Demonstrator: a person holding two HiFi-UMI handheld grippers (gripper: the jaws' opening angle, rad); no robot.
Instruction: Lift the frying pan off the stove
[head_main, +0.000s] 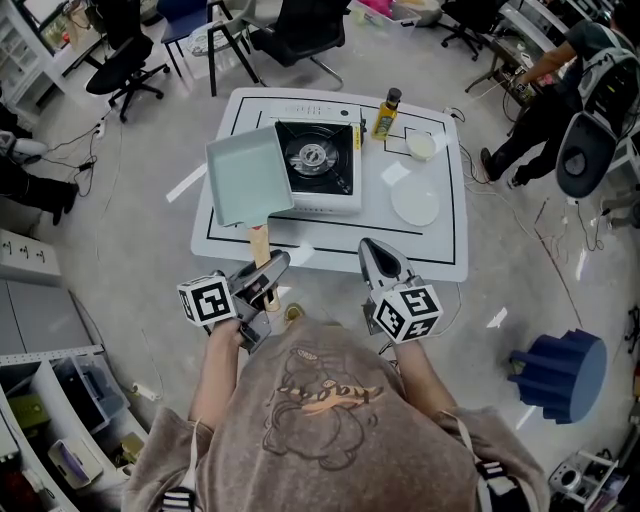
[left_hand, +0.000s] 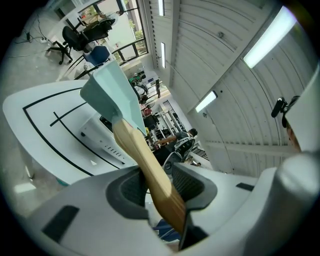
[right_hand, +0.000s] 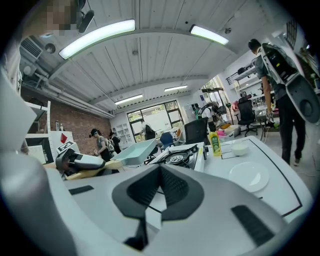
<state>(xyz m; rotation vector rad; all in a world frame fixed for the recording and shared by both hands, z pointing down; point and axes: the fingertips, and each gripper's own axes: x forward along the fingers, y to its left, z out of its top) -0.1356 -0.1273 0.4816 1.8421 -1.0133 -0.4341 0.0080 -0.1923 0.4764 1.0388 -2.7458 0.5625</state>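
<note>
The left gripper (head_main: 274, 264) was clamped on the pale wooden handle (left_hand: 150, 167) of the frying pan (head_main: 248, 173), with the jaws pressed against both sides of the handle near its end. The right gripper (head_main: 379, 254) hovered empty over the near edge of the table, its jaws closed together.

Both were held over a white table (head_main: 440, 245) marked with black lines, which stood on a glossy grey floor in an open workshop. Ceiling strip lights, tall windows and a brick wall could be seen beyond it.

The pan was square and shallow, pale teal and empty, with its handle pointing back toward the person. It was off the burner (head_main: 315, 155) and to the left, and from above its right edge overlapped the left side of the stove (head_main: 330, 195). I could not tell whether it touched the stove's casing.

The stove was a white single-burner portable unit with a bare black grate. To its right stood a yellow bottle (head_main: 386, 114) with a dark cap, a small white bowl (head_main: 421, 146) and a white plate (head_main: 415, 204), all apart from the pan.

Black office chairs (head_main: 125, 62) stood beyond the table, and a person (head_main: 548, 88) bent over a bench at the far right. A blue ribbed object (head_main: 560, 372) sat on the floor nearer by. Nothing lay between the pan and the grippers.
</note>
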